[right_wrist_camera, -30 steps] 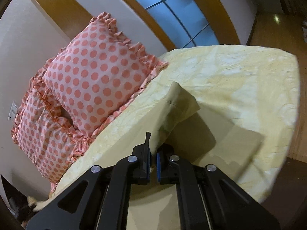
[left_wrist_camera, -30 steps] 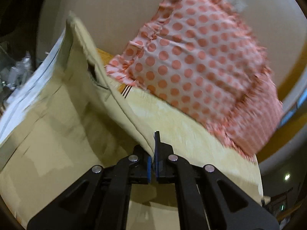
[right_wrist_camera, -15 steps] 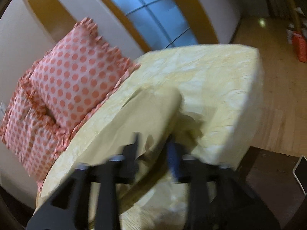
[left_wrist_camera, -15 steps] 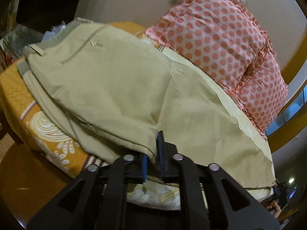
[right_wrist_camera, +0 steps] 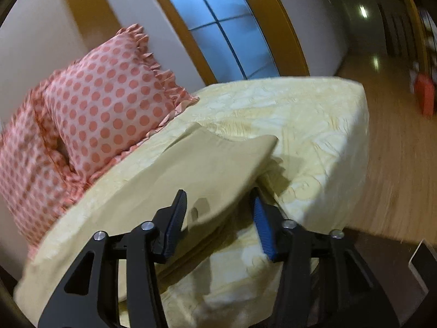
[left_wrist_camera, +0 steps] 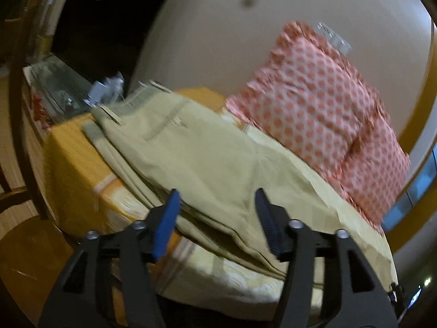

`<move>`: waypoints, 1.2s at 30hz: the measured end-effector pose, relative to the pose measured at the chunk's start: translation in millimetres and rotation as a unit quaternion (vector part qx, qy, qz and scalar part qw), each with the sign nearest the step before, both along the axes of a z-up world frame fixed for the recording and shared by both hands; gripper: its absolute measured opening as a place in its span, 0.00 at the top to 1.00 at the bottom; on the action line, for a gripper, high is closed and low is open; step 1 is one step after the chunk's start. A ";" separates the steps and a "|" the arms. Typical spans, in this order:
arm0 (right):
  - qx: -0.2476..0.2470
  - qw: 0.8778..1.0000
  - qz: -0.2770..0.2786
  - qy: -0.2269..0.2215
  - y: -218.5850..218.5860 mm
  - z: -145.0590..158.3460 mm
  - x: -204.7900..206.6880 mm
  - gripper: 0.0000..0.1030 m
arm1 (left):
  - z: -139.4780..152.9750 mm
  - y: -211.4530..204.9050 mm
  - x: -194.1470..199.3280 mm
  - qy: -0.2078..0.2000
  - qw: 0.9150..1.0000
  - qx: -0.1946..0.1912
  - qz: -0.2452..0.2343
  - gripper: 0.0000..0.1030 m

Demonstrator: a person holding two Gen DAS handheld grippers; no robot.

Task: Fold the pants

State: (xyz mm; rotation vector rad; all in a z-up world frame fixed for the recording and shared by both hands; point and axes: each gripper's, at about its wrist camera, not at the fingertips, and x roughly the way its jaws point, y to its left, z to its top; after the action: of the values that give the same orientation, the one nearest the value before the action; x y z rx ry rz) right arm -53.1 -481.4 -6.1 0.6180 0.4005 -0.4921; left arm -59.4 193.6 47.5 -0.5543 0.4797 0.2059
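Left wrist view: left gripper (left_wrist_camera: 217,218) jaws spread wide, gripping nothing, khaki pants (left_wrist_camera: 196,161) just ahead, laid on bed (left_wrist_camera: 79,169) near its edge. Right gripper (right_wrist_camera: 220,213) jaws likewise apart, pant leg end (right_wrist_camera: 218,161) between them, unpinched. Judged step: letting go after fold; best done by backing straight off, not snagging cloth. Polka-dot pillows (right_wrist_camera: 109,106) near far hem, could crowd next fold. Cluttered side shelf (left_wrist_camera: 62,90) beyond waistband.

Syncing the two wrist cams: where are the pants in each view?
Left wrist: pants fill the centre, waistband upper left, lying on the bed, beyond the open left gripper.
Right wrist: pants lower centre, leg end between the open right gripper fingers.
Shared landmark: polka-dot pillow.
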 end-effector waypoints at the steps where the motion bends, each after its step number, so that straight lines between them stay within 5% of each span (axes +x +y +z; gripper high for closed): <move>1: 0.007 1.000 0.004 -0.001 -2.7 -3.3 3.7 0.83 | -1.0 4.4 0.6 0.005 1.000 0.000 0.005 0.40; 2: 0.016 1.000 0.008 -0.017 -7.1 -6.6 5.0 0.96 | -2.9 8.0 1.5 0.012 1.000 0.001 0.008 0.40; 7: -0.014 0.997 0.052 -0.046 6.3 21.3 17.1 0.96 | -19.5 26.0 5.7 0.038 0.999 -0.020 0.014 0.36; 12: -0.064 0.969 0.208 -0.119 98.6 94.7 49.7 0.96 | -30.5 39.1 6.1 0.042 0.998 -0.040 0.023 0.28; 18: -0.060 0.874 0.462 -0.140 281.2 117.2 97.3 0.96 | -32.1 43.7 7.1 0.036 0.998 -0.047 0.024 0.22; 22: -0.084 0.794 0.602 -0.011 399.5 70.8 113.7 0.89 | -29.6 52.2 7.7 0.025 0.997 -0.062 0.029 0.16; 24: -0.086 0.766 0.636 0.042 426.8 49.0 106.0 0.66 | -28.8 57.0 7.7 0.020 0.997 -0.067 0.037 0.12; 27: -0.061 0.767 0.638 0.018 415.0 48.3 92.7 0.27 | -30.2 65.5 15.5 0.030 0.996 -0.078 0.039 0.12; 32: -0.029 0.803 0.594 -0.031 360.2 68.8 85.7 0.24 | -31.4 78.2 31.1 0.037 0.994 -0.093 0.049 0.12; 36: -0.013 0.818 0.574 -0.048 336.5 75.8 98.7 0.22 | -31.0 91.9 45.5 0.042 0.991 -0.111 0.069 0.14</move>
State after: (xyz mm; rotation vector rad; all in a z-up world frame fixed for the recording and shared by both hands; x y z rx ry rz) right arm 45.6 -144.9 69.8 0.2757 0.5880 0.6969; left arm -13.9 285.4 16.5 -0.8000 0.5511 0.3106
